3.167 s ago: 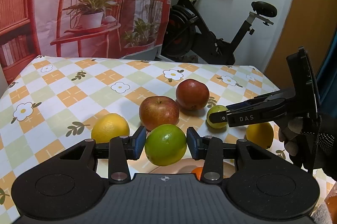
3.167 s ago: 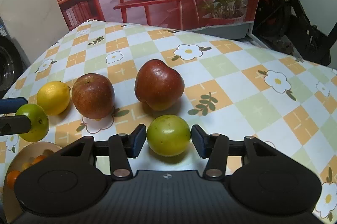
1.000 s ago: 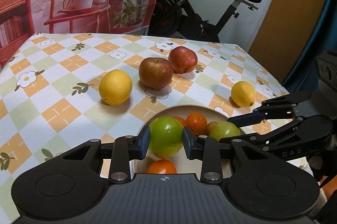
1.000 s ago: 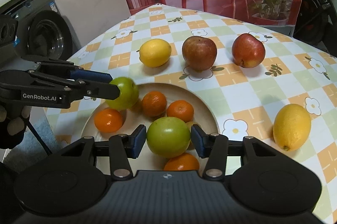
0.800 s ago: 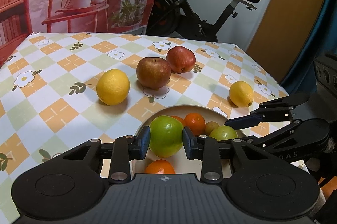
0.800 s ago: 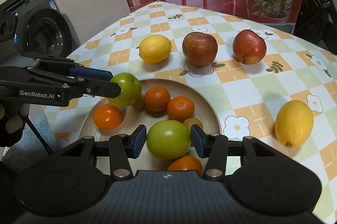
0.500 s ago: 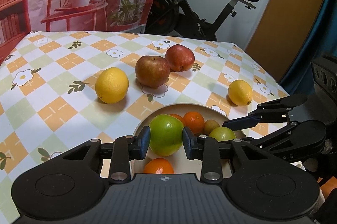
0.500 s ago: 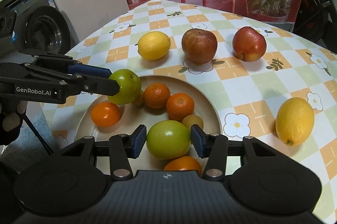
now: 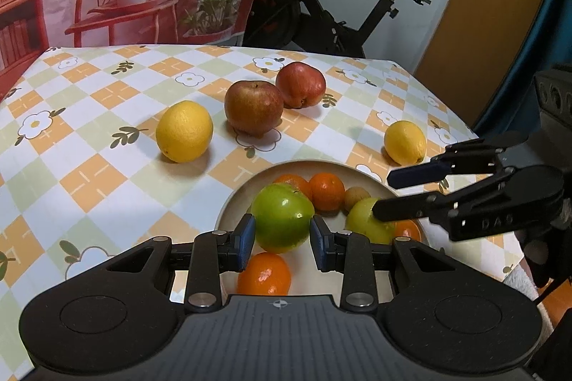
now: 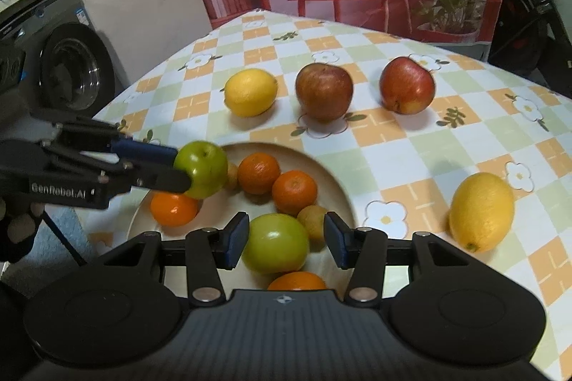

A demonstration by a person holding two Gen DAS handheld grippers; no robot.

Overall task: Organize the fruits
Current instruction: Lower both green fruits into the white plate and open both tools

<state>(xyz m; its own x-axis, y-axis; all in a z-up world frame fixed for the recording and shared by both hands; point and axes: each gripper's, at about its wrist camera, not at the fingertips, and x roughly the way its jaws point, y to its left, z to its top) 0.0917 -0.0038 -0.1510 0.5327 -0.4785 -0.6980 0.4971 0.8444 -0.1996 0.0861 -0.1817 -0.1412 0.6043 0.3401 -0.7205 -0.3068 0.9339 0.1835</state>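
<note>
My left gripper [image 9: 282, 236] is shut on a green apple [image 9: 282, 220] and holds it over the round beige bowl [image 9: 232, 205]; it also shows in the right wrist view [image 10: 202, 168]. My right gripper [image 10: 284, 239] stands open around a second green apple [image 10: 275, 248] that rests in the bowl [image 10: 339, 195], with gaps on both sides. The bowl holds several small oranges [image 10: 258, 173]. Two red apples [image 10: 323, 96] [image 10: 407, 84] and two lemons [image 10: 250, 91] [image 10: 481, 211] lie on the checked tablecloth.
The table's right edge [image 9: 461, 120] runs close behind the right lemon [image 9: 405, 142]. An exercise bike [image 9: 332, 9] stands beyond the table. A washing machine [image 10: 68, 66] stands off its left side. The bowl sits at the near table edge.
Both grippers carried their green apples from the table to over the bowl. In the last half second my right gripper opened and its apple now rests in the bowl.
</note>
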